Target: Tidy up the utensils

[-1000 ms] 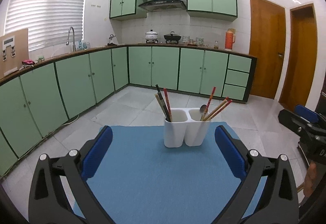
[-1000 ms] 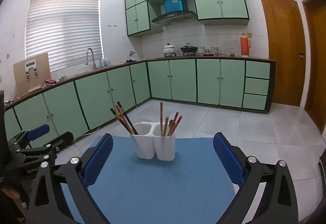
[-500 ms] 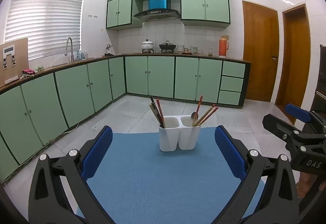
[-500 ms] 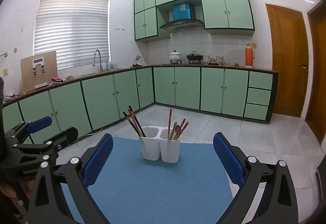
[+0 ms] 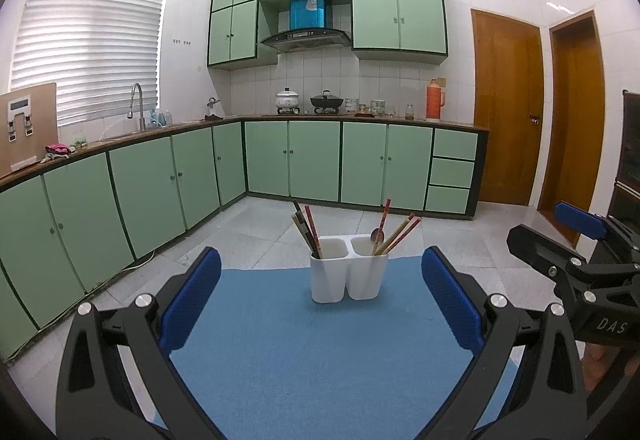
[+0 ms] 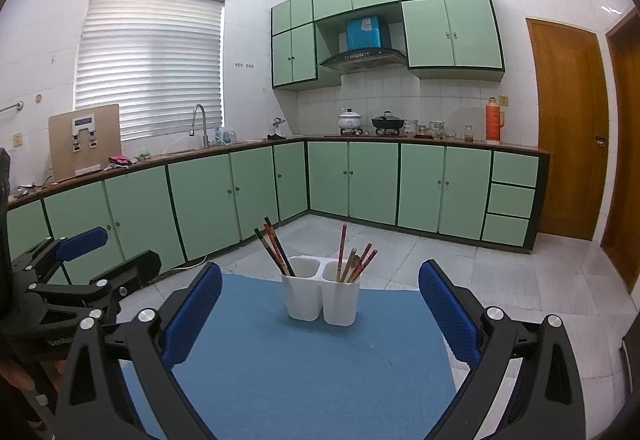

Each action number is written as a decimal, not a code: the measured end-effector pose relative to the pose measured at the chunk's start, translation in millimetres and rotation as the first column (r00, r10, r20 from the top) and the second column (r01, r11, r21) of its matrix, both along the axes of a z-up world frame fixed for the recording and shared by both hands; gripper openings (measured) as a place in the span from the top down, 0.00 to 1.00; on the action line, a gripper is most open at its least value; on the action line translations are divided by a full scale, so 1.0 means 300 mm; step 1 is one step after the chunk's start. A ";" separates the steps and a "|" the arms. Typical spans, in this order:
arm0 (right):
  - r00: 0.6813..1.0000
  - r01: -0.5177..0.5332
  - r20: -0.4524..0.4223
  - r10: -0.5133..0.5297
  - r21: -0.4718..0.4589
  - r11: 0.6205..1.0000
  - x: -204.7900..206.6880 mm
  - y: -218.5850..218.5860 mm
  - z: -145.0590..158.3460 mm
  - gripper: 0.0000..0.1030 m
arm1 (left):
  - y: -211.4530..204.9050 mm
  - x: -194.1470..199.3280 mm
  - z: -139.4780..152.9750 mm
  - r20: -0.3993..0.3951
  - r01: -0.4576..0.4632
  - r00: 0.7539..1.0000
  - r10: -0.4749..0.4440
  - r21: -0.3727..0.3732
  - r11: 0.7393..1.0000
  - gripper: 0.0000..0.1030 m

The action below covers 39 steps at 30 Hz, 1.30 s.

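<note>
Left wrist view: left gripper (image 5: 320, 294) spread wide, empty; right gripper (image 6: 320, 298) likewise. Chopsticks (image 5: 306, 230) and spoon (image 5: 377, 236) stand in the white two-compartment holder (image 5: 348, 278) on the blue mat (image 5: 280, 360). Sorting looks finished; next, probably only pulling back.

Both wrist views face the utensil holder (image 5: 349, 269) side by side.

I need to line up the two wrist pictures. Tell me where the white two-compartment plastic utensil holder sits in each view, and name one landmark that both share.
Left wrist view: the white two-compartment plastic utensil holder stands right of centre, at the far edge of the blue mat.
Right wrist view: the holder stands at centre, near the mat's far edge.
Shared landmark: the orange thermos flask on the back counter.
</note>
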State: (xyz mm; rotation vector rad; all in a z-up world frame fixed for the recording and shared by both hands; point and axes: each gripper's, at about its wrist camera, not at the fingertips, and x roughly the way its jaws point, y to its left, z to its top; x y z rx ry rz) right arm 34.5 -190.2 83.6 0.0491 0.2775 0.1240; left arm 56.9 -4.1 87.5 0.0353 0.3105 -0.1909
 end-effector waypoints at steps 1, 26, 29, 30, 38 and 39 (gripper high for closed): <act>1.000 -0.001 0.001 0.001 -0.001 1.000 -0.001 0.001 0.001 0.06 | -0.001 0.002 0.000 0.000 0.000 1.000 0.000 0.001 1.000 0.05; 1.000 -0.010 0.000 0.010 -0.006 1.000 -0.001 0.013 0.006 0.06 | 0.007 -0.025 0.015 0.005 -0.009 1.000 0.009 -0.001 1.000 0.05; 1.000 -0.010 0.000 0.010 -0.006 1.000 -0.001 0.015 0.005 0.06 | 0.007 -0.024 0.017 0.002 -0.007 1.000 0.007 0.000 1.000 0.05; 1.000 -0.010 0.000 0.010 -0.006 1.000 -0.001 0.015 0.005 0.06 | 0.005 -0.023 0.019 0.003 -0.009 1.000 0.009 0.001 1.000 0.05; 1.000 -0.009 -0.001 0.009 -0.006 1.000 -0.001 0.017 0.005 0.06 | 0.010 -0.021 0.024 0.004 -0.014 1.000 0.014 0.001 1.000 0.05; 1.000 -0.009 0.000 0.009 -0.006 1.000 -0.001 0.016 0.005 0.06 | 0.009 -0.021 0.025 0.004 -0.015 1.000 0.015 0.001 1.000 0.05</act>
